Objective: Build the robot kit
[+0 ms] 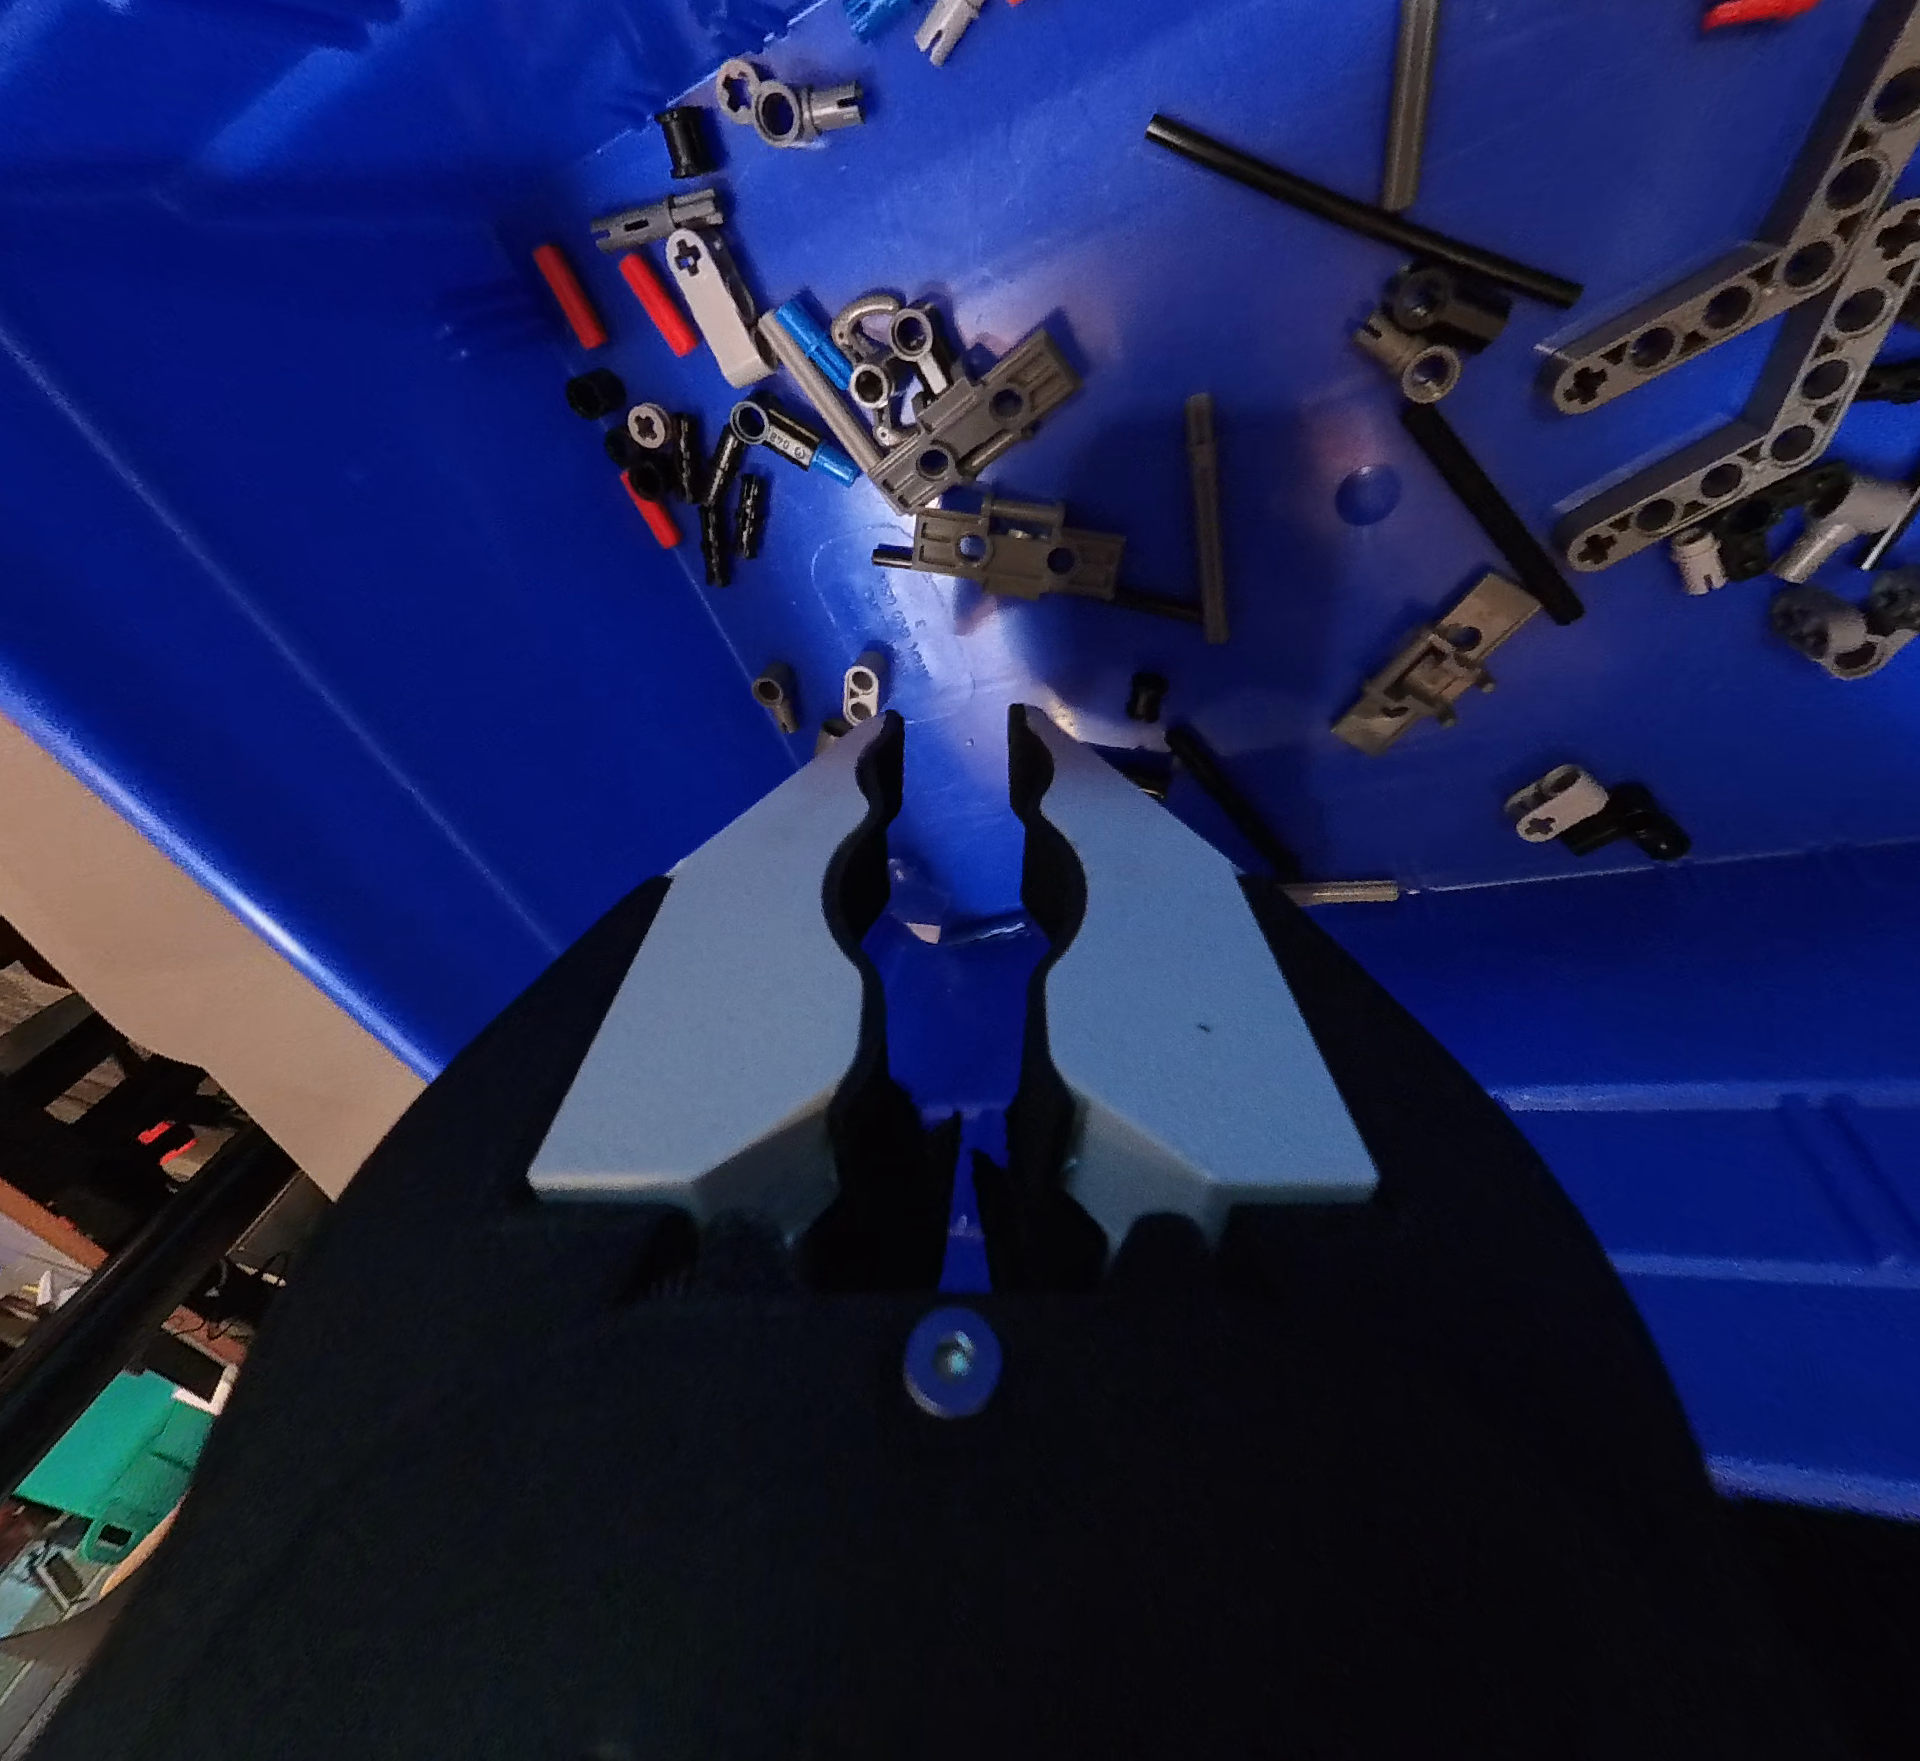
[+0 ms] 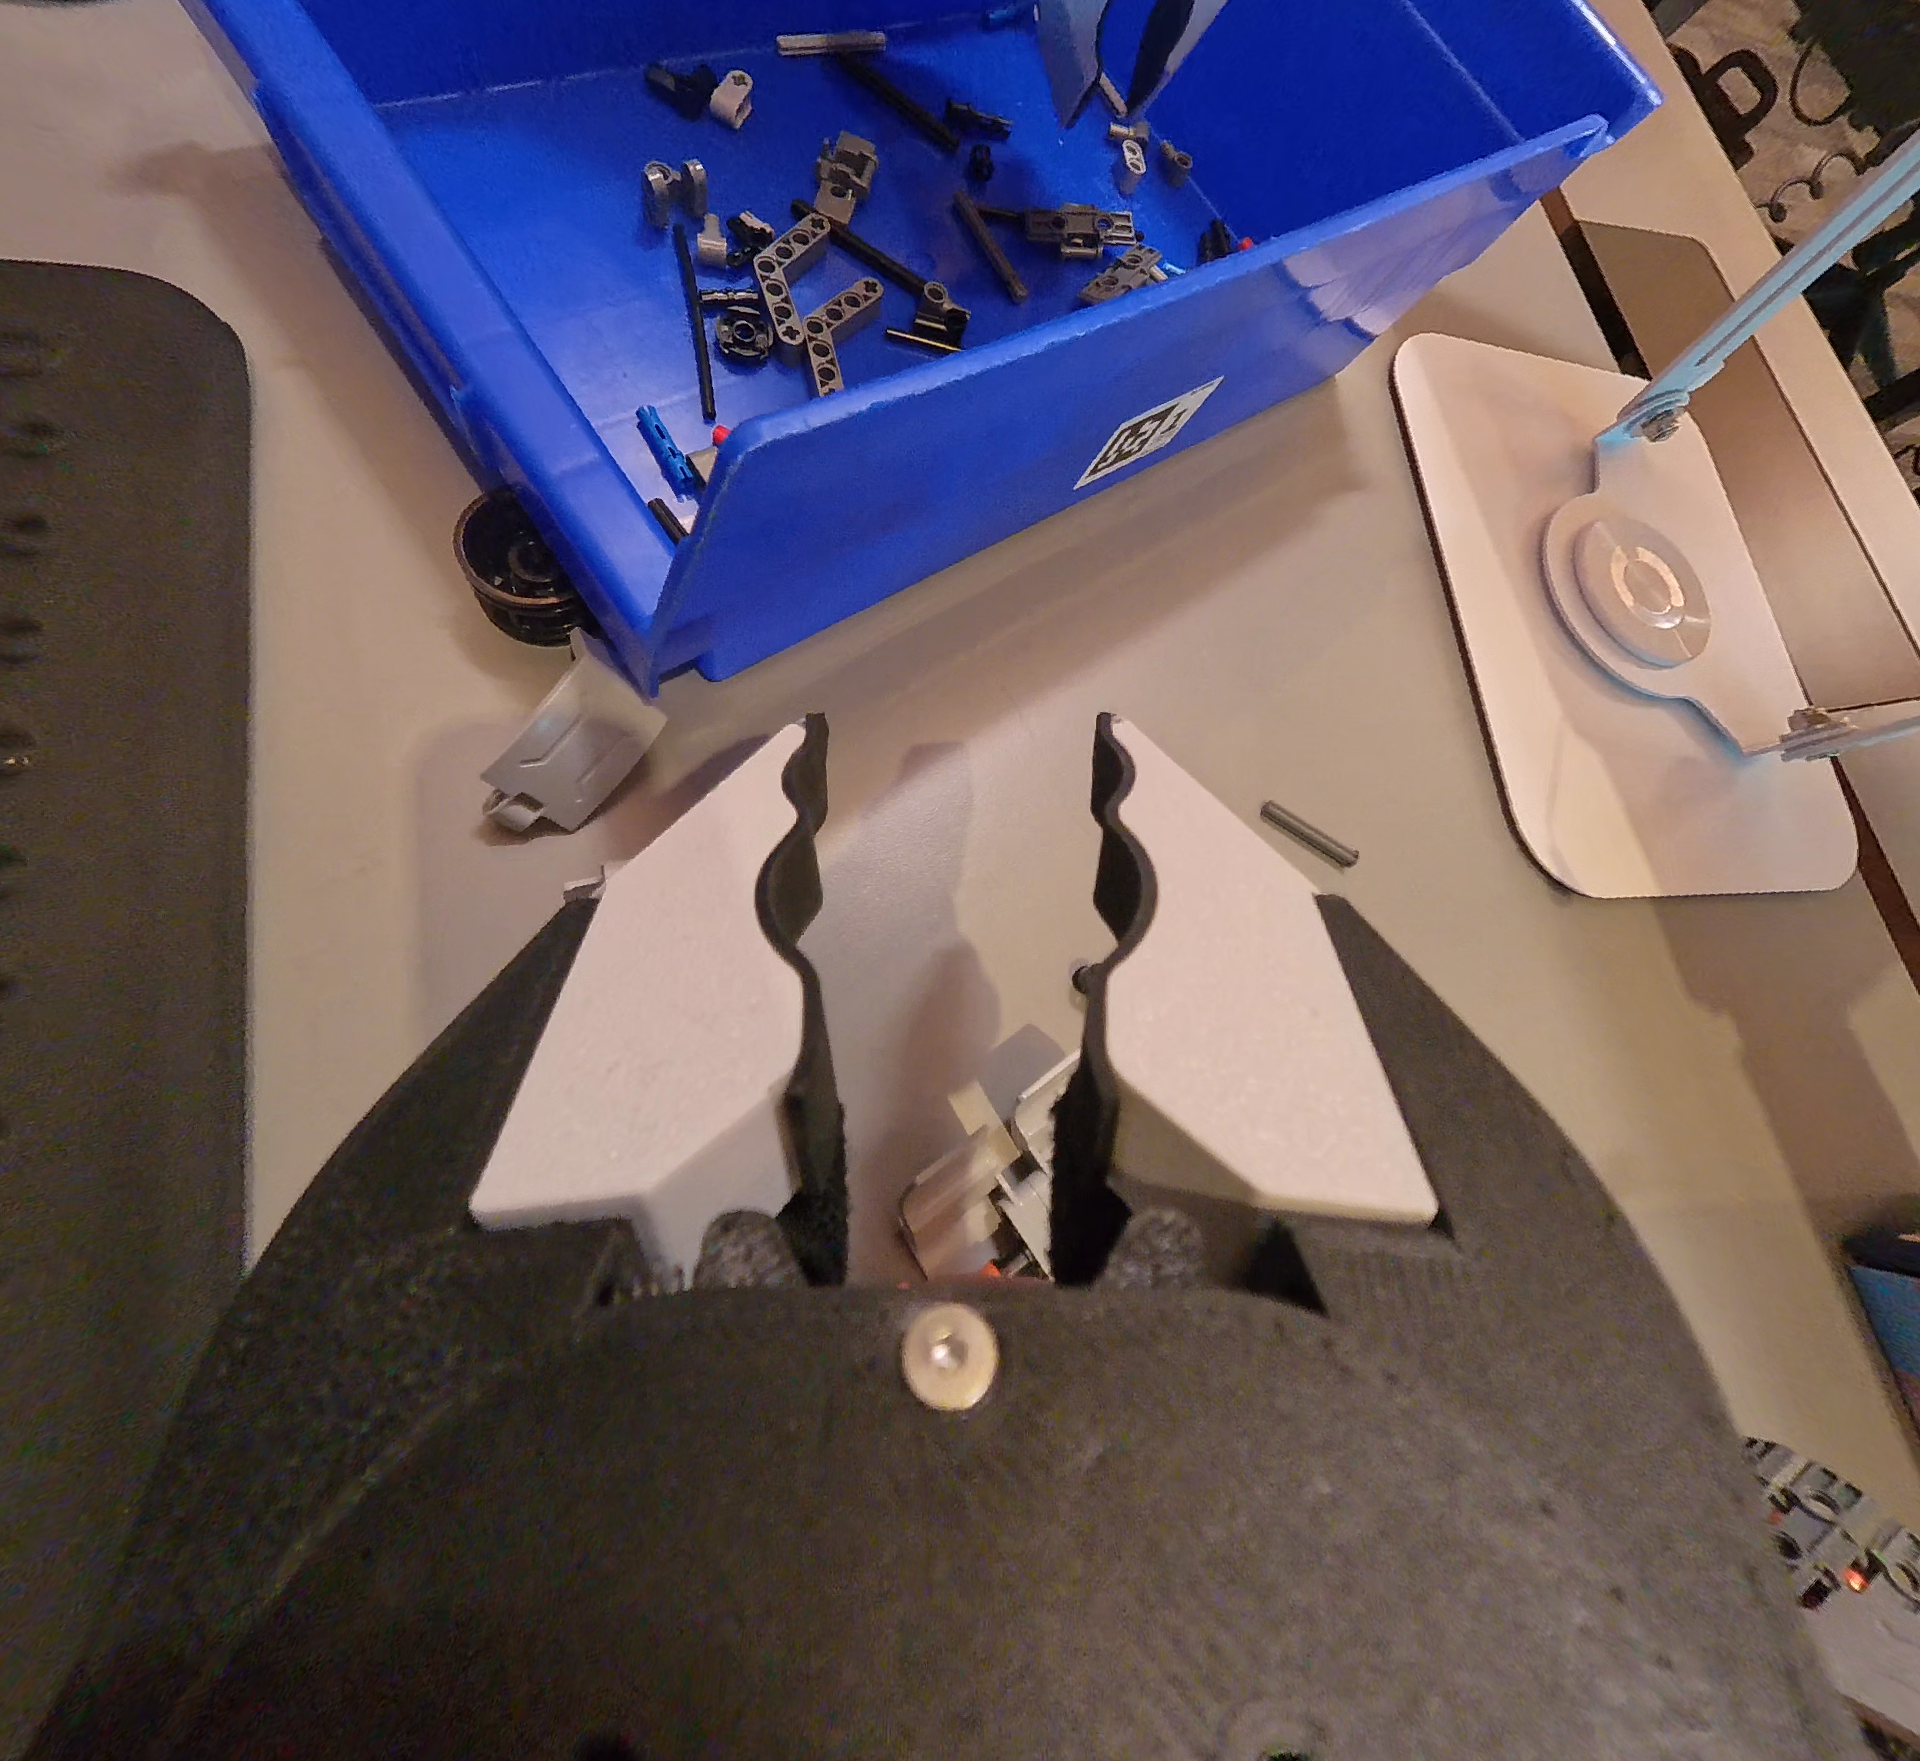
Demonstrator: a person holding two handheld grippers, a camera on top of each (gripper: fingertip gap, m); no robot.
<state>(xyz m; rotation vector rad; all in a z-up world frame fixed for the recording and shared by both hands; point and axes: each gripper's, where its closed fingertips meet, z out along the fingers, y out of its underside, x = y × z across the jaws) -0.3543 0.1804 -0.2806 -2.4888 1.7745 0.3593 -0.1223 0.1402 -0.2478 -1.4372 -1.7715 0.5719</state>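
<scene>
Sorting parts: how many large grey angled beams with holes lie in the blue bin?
2: upper beam and lower beam, side by side on the blue bin floor; none seems hidden.

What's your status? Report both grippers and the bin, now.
Left gripper open, down inside blue bin, tips over bare floor near small grey connectors. Right gripper open, empty, above table short of bin. Loose grey panel by bin corner.

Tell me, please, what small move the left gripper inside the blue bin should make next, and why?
Probably a short push forward and slightly left. The left gripper is open over a bare patch of the blue bin floor, holding nothing. The nearest pieces, a small grey connector and a grey pin, lie just beyond its left fingertip, so neither is between the jaws yet.
</scene>
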